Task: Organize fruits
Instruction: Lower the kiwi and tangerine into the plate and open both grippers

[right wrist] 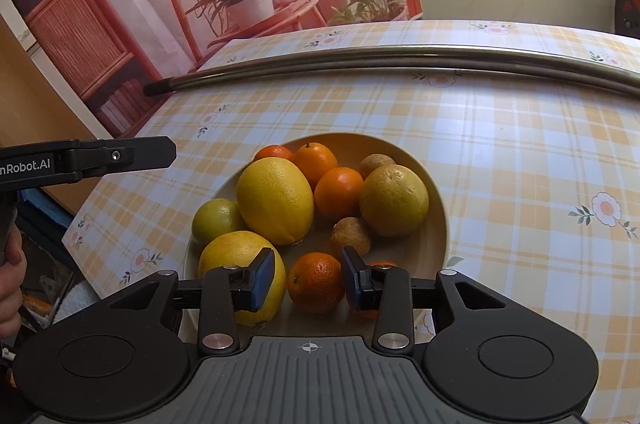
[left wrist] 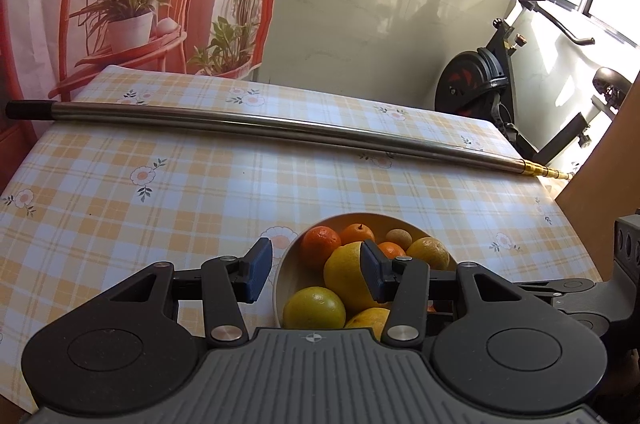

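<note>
Right wrist: "nRobot.AI" (left tool point(right wrist: 120, 156))

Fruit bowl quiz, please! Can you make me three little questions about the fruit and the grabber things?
1. True or false: the bowl of fruit sits on a checked tablecloth.
2. Pick one: what lies across the table behind the bowl? A) a long metal pole B) a rope C) a wooden spoon
3. Fill the gap: the right gripper hangs open, with a small fruit between its jaws that is ___ in colour.

Key: 1 true; 2 A; 3 orange.
</note>
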A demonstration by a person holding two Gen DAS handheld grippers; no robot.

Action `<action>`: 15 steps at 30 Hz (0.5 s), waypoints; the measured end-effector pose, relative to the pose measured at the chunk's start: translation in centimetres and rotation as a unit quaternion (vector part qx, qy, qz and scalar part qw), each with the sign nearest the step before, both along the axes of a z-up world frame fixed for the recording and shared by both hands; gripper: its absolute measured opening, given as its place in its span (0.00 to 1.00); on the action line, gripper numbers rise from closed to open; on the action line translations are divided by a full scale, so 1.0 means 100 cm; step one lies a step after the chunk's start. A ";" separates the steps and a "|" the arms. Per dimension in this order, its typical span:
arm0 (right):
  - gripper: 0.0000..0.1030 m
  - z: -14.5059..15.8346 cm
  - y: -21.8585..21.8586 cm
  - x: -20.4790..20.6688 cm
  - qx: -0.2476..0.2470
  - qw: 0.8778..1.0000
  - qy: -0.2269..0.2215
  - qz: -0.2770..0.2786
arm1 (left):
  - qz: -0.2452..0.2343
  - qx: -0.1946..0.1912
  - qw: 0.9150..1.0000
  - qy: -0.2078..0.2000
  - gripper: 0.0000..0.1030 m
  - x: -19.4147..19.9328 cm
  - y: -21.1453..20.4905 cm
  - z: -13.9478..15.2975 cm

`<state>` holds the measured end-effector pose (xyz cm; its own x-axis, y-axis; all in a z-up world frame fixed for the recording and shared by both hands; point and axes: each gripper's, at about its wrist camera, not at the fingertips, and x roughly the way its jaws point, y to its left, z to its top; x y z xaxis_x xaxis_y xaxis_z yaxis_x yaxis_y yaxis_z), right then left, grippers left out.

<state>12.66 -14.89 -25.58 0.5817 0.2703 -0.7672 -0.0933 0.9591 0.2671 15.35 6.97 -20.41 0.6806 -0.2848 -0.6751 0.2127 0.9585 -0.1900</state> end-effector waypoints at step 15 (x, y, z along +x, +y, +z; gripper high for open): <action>0.43 0.021 0.009 -0.020 -0.033 0.999 -0.027 -0.008 | 0.005 0.026 0.999 -0.024 0.62 -0.023 0.001 0.008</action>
<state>10.64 -14.02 -23.47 0.6271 0.2111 -0.7497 -0.0910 0.9758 0.1986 13.04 7.10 -19.59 0.7149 -0.2440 -0.6552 0.2114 0.9687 -0.1301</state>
